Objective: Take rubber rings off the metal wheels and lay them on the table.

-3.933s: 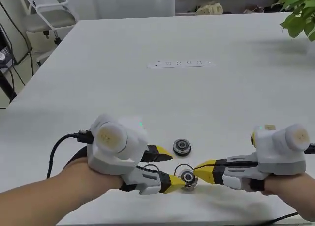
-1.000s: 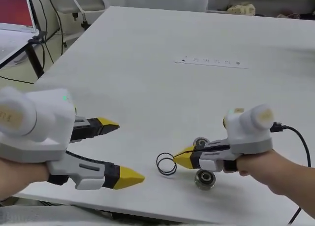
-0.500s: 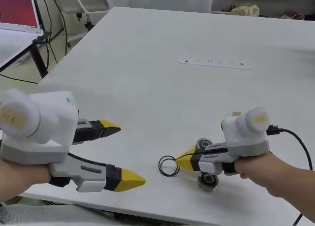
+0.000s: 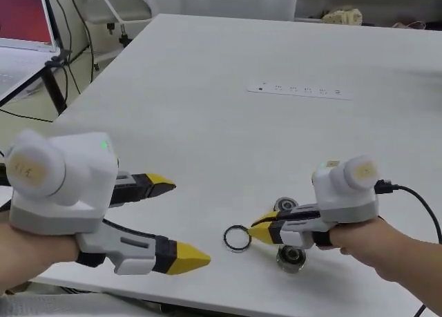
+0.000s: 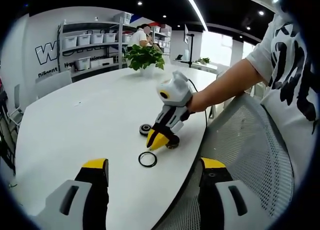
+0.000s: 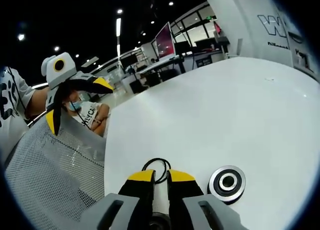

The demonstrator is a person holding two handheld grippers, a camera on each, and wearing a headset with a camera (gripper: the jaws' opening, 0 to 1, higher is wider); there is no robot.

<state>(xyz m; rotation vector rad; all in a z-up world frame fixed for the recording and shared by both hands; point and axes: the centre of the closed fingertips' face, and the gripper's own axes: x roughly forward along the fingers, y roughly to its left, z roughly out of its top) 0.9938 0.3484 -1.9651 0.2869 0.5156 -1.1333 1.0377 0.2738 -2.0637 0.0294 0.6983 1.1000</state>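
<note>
A black rubber ring (image 4: 237, 238) lies flat on the white table (image 4: 228, 130), just ahead of my right gripper (image 4: 257, 228), which is shut with nothing in it. The same ring (image 6: 156, 170) sits right past the shut right gripper (image 6: 162, 176) in its own view. One metal wheel (image 4: 284, 204) rests behind that gripper, and another wheel (image 4: 290, 256) lies under its body. My left gripper (image 4: 181, 222) hovers open to the left, off the table edge, with the ring (image 5: 147, 159) and the right gripper (image 5: 156, 140) ahead of it.
A white power strip (image 4: 299, 90) lies flat at mid-table. A mesh chair (image 5: 240, 155) stands by the near edge. A monitor stand and cables (image 4: 55, 61) are off the table's left side. The table stretches bare beyond the wheels.
Since both grippers met at a wheel, my left gripper has pulled away to the left. The ring now lies flat on the table, a little apart from the right gripper's tips.
</note>
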